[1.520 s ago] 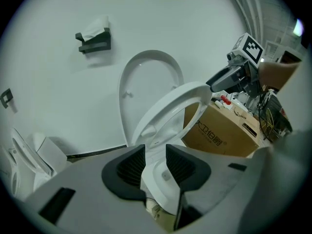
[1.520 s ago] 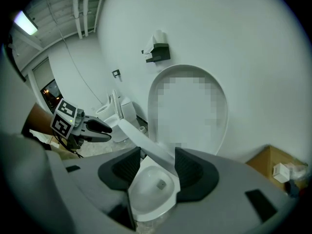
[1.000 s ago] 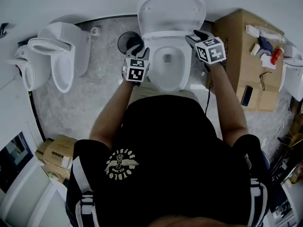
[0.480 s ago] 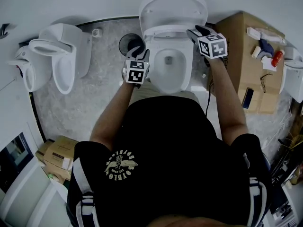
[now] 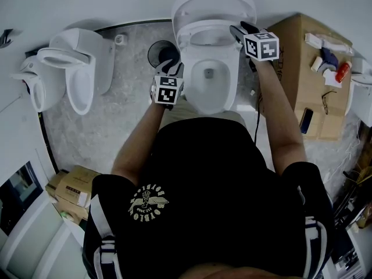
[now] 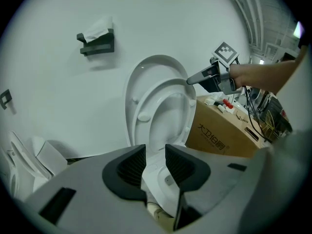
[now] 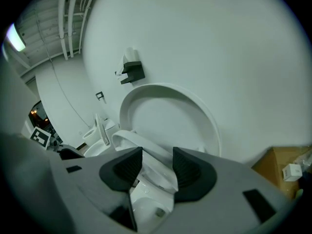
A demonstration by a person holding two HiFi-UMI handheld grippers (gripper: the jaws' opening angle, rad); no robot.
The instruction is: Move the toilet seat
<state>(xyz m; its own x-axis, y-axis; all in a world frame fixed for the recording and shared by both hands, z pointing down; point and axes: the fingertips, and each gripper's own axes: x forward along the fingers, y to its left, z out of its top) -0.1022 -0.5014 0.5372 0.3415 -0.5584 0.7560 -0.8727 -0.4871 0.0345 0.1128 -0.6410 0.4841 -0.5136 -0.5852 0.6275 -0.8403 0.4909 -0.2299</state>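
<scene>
The white toilet (image 5: 204,92) stands against the wall with its lid (image 5: 212,4) upright. Its seat (image 5: 190,38) is lifted partway and tilts towards the lid. My right gripper (image 5: 238,32) is shut on the seat's right rim; in the right gripper view the seat (image 7: 146,152) runs between the pads (image 7: 127,167), and the left gripper view shows the right gripper (image 6: 192,80) at the seat's (image 6: 170,84) upper edge. My left gripper (image 5: 168,67) hovers by the bowl's left side, open with nothing between its pads (image 6: 130,165).
A second toilet (image 5: 75,68) stands at the left, with a dark bin (image 5: 156,51) between the two. A cardboard box (image 5: 302,68) carrying small items stands at the right. A paper holder (image 6: 97,40) hangs on the wall. More boxes (image 5: 72,190) lie at lower left.
The right gripper has moved up and back towards the wall, and the seat has risen with it. The left gripper has stayed almost still.
</scene>
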